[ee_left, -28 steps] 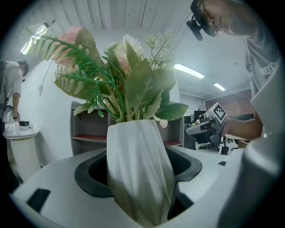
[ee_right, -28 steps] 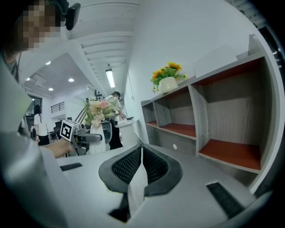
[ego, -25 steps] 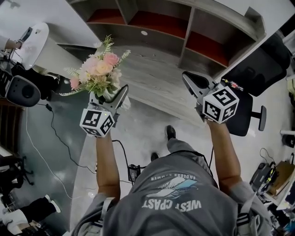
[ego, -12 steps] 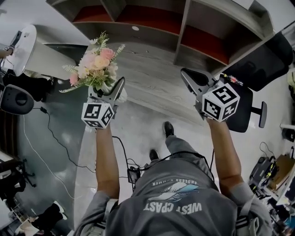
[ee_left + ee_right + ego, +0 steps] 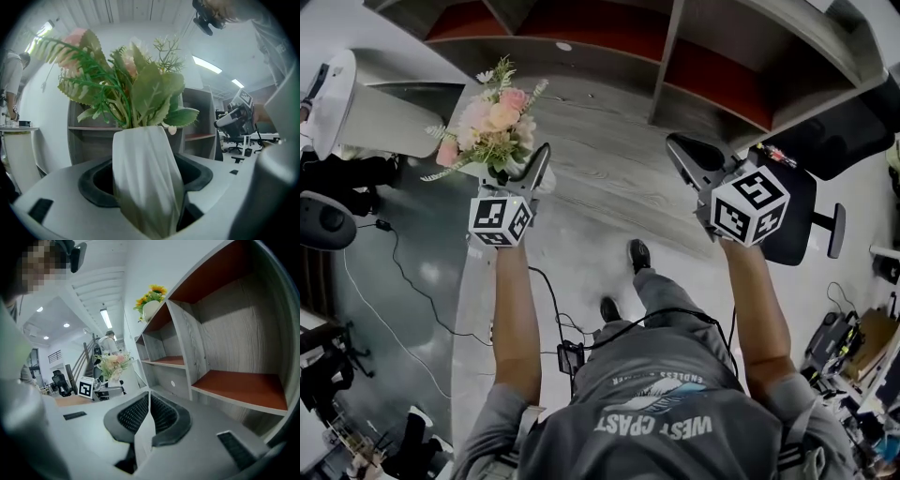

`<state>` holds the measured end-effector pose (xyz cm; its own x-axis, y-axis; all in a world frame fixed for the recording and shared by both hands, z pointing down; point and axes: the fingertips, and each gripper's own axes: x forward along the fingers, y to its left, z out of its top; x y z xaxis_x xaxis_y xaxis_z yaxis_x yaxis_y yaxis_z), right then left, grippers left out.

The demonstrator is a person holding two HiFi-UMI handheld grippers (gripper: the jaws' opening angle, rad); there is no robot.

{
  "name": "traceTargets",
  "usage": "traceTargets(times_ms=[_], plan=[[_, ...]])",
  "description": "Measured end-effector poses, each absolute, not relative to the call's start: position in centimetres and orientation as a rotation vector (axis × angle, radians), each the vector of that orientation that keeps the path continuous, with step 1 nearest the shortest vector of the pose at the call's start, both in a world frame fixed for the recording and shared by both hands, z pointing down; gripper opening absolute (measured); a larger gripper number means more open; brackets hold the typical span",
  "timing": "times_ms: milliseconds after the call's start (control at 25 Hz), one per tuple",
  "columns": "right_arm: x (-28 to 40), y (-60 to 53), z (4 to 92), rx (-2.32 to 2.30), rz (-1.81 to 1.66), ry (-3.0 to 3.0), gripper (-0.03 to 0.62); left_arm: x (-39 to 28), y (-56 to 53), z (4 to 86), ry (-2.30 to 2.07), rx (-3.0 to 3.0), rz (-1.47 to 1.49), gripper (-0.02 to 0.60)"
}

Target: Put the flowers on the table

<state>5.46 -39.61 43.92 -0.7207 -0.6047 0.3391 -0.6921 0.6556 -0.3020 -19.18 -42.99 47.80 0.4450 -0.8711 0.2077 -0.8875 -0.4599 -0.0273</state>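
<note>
Standing upright, the flowers (image 5: 492, 127) were held by their vase (image 5: 145, 178) in the wide-spread fingers (image 5: 542, 165) of the left gripper (image 5: 523, 178), above the left end of the desk (image 5: 609, 169); the right gripper (image 5: 682, 155) was closed, empty.

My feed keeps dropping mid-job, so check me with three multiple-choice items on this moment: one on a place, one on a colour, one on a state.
1. Where is the pink bouquet?
A. on a red shelf
B. in the vase held by the left claw
C. on the floor

2. What colour is the vase?
A. black
B. red
C. white

3. How does the right claw stand?
A. shut and empty
B. shut on a flower stem
C. wide open round the vase

Answers:
1 B: the left gripper view shows the stems rising from the vase clamped between that claw's jaws.
2 C: its twisted body is white.
3 A: the right gripper view shows the jaws together with nothing between them.
</note>
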Motion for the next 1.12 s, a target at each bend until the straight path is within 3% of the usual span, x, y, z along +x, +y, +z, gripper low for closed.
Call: traceTargets(times_ms=[1120], plan=[[8.1,-41.0,51.4,1.043,0.767,-2.564,0.032,-17.4,-49.2,57.8,-1.694,2.573,0.304,0.362]])
